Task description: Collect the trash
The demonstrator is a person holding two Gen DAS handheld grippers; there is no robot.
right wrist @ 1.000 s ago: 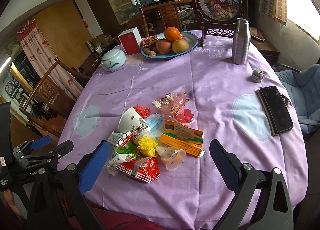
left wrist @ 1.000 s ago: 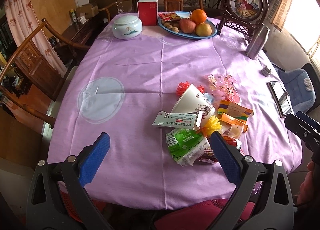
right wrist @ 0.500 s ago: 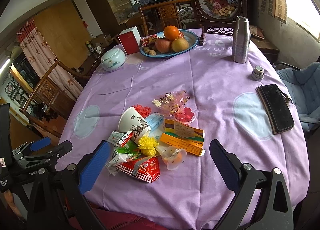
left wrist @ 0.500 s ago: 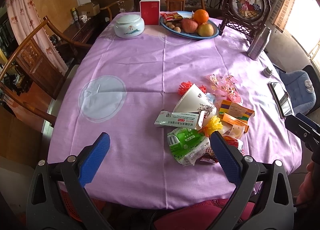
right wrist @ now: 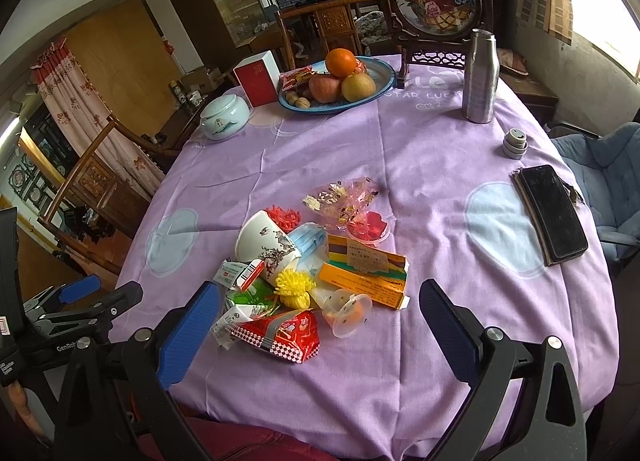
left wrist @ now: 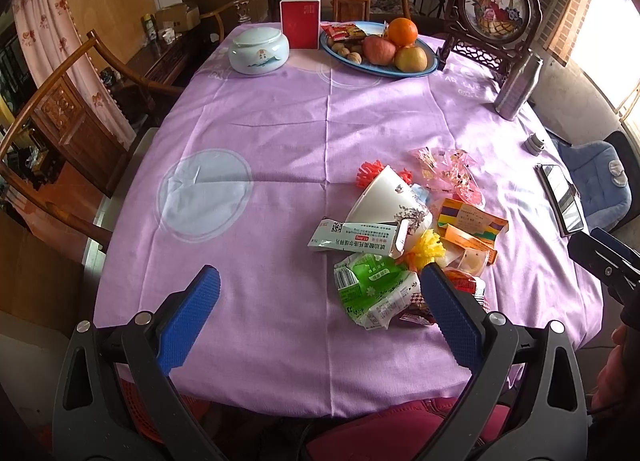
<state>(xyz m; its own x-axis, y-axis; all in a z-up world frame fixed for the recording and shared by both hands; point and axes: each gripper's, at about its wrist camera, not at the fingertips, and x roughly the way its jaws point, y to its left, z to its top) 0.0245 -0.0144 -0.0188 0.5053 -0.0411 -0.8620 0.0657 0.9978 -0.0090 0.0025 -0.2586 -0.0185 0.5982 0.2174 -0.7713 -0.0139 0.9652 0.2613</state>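
Tablecloth (right wrist: 420, 141) — phone (right wrist: 554, 217) fully visible rightward

Left black-framed tongs with blue ribbed pads (left wrist: 320, 301): spread wide, nothing between pads, hovering above near edge of table, aimed forward. Right black-framed tongs with blue ribbed pads (right wrist: 320, 313): same deal, wide apart, gripping nothing, held above table. Each shows up in other's view, left one low at left edge of right cam, right one at right edge of left cam. Bit of bare hand (left wrist: 614, 365) visible below right tongs.
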